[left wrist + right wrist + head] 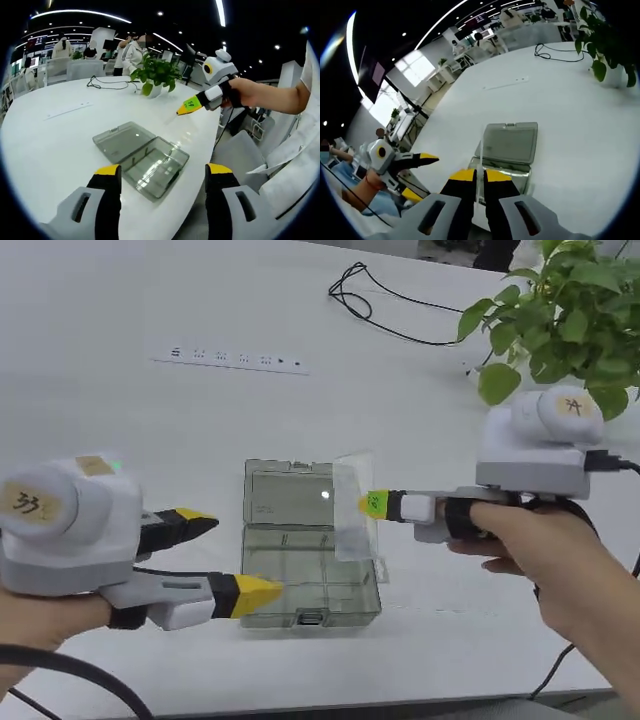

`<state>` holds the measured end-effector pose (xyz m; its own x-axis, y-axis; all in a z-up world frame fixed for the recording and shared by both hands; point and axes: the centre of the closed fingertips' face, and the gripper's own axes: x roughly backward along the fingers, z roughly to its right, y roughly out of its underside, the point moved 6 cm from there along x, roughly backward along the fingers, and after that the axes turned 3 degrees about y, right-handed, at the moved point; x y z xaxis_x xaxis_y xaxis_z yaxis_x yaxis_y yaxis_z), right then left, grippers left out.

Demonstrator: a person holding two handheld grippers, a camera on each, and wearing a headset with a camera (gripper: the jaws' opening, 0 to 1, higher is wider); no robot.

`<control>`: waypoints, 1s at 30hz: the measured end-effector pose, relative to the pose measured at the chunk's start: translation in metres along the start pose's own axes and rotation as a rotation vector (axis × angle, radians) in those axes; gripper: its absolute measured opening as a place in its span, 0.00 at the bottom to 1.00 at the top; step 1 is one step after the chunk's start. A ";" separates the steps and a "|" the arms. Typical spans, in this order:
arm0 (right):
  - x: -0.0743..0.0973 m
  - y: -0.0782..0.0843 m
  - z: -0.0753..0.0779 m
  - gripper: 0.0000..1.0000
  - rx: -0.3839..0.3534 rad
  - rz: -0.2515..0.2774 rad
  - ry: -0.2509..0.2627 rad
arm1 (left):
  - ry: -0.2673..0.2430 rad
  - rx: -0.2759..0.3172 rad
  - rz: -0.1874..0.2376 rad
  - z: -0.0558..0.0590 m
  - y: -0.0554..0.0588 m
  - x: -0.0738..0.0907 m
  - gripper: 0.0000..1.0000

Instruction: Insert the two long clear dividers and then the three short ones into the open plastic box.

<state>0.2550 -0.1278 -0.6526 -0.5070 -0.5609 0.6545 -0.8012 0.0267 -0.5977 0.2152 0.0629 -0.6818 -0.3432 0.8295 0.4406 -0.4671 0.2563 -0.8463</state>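
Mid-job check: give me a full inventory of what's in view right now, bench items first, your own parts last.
plastic box: one, smoky clear, lid open, bench centre
clear divider: one, transparent, pinched in the right gripper over the box's right side
power strip: one, white, far side of the bench
cable: one, black, looped at the far edge
potted plant: one, green, far right corner
bench: one, white
people: several, background of the left gripper view
left gripper: one, white with yellow-black tips, open, at the box's left side
right gripper: one, same colours, shut on the divider
hands: two, one per gripper
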 end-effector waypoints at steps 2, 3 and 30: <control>-0.001 0.000 0.003 0.07 -0.005 -0.020 0.014 | 0.007 -0.012 -0.010 -0.001 0.002 0.000 0.73; -0.002 0.001 0.004 0.07 -0.011 -0.030 0.023 | 0.014 -0.025 -0.016 -0.002 0.004 0.000 0.75; -0.051 0.035 0.031 0.07 -0.132 -0.320 0.233 | 0.095 -0.097 -0.053 -0.018 0.024 -0.005 1.00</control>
<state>0.2627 -0.1245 -0.7211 -0.2720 -0.3564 0.8939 -0.9562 -0.0045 -0.2928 0.2204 0.0735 -0.7092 -0.2391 0.8556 0.4590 -0.3999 0.3440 -0.8495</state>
